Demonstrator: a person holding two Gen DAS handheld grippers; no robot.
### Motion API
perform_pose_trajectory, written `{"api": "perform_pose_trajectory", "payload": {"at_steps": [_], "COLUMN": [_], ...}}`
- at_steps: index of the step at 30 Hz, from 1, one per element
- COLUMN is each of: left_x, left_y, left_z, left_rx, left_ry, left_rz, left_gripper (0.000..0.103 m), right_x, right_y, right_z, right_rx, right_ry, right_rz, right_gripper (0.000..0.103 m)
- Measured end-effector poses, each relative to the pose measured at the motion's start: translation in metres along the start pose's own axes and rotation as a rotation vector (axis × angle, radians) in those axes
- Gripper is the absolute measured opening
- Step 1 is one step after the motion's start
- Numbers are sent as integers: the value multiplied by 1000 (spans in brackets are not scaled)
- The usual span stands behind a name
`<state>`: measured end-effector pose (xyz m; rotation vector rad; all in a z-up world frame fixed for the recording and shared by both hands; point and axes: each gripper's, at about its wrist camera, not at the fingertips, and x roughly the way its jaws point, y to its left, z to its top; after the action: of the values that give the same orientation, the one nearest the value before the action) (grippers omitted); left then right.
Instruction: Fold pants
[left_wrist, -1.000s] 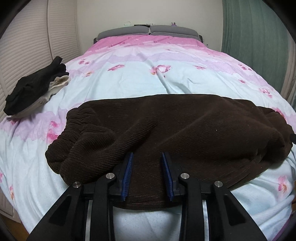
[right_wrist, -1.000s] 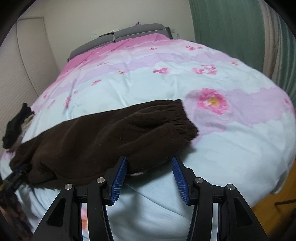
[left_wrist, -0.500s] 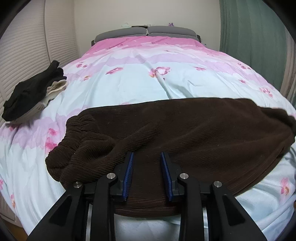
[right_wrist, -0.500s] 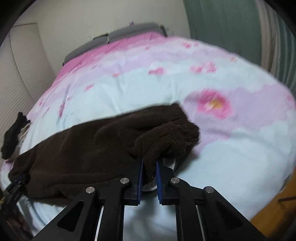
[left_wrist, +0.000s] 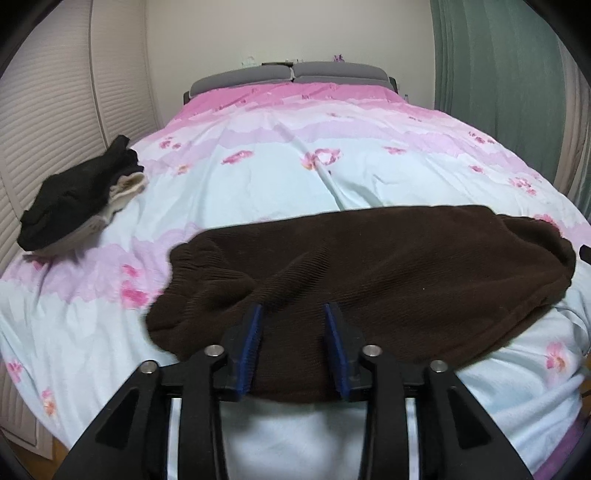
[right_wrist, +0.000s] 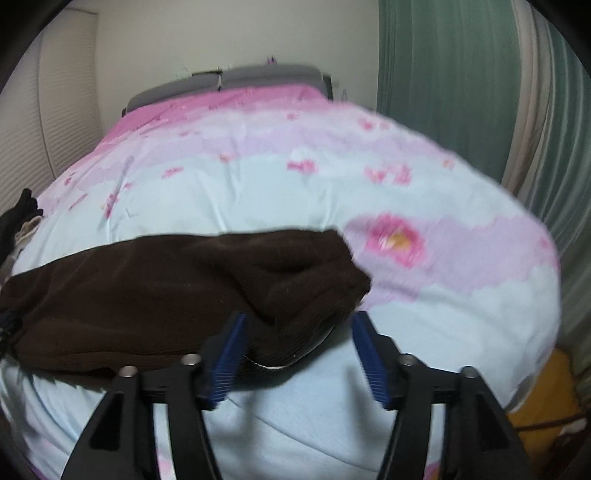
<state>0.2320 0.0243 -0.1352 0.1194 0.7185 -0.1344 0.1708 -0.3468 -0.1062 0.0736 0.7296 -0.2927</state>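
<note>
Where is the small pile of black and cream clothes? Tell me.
In the left wrist view, the small pile of black and cream clothes lies at the bed's left edge, on the floral duvet, beyond and left of the brown corduroy pants.

My right gripper (right_wrist: 299, 325) is opening its jaws, the bunched end of the brown pants (right_wrist: 177, 295) between the blue pads, lying on the flowered duvet (right_wrist: 332, 192). The view is blurred.

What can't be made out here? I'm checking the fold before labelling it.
- Left wrist view: near hem of the brown pants is hidden behind the left gripper.
- Right wrist view: motion blur smears the pants' end by the right gripper.
- Dark clothes pile: items indistinct.
</note>
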Motion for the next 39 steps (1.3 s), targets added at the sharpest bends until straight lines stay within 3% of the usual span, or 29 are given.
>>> {"api": "perform_pose_trajectory", "payload": {"at_steps": [2,4,7,11,14,17,20,24,31,36,37,38,39], "left_x": [-12,-23,-26,-15,-4,9,28,46,50,56,56,57,58], "left_y": [6,15,34,68,75,75,76,78,84,79,76,74,71], "left_z": [0,-2,-7,-19,-24,-26,-25,-31,-34,-35,-34,-33,-30], "left_rx": [-11,-29,-96,-283,-366,-429,-487,-555,-633,-673,-677,-675,-663], "left_ry": [-16,-25,-18,37,69,83,96,127,104,75,67,64,67], "left_rz": [4,10,43,26,-26,-72,-117,-119,-126,-82,-84,-94,-110], "left_gripper": [57,61,77,77,76,64,62,64,65,69,62,46,39], "right_x": [-15,-28,-43,-54,-60,-67,-72,-78,-71,-66,-66,-65,-65], "right_y": [7,16,35,64,87,107,118,123,118,119,119,119,119], "right_z": [2,5,7,8,6,2,-3,-8,-8,-10,-10,-11,-11], "right_rx": [-29,-48,-80,-112,-132,-159,-189,-215,-190,-184,-188,-189,-186], "right_ry": [-35,-63,-103,-116,-118,-123,-129,-141,-113,-101,-100,-99,-97], "right_rz": [0,18,44,103,155,192,202,193,195,205,206,208,212], "right_gripper": [70,71,76,76,76,76,76,76,76,76,76,76,76]}}
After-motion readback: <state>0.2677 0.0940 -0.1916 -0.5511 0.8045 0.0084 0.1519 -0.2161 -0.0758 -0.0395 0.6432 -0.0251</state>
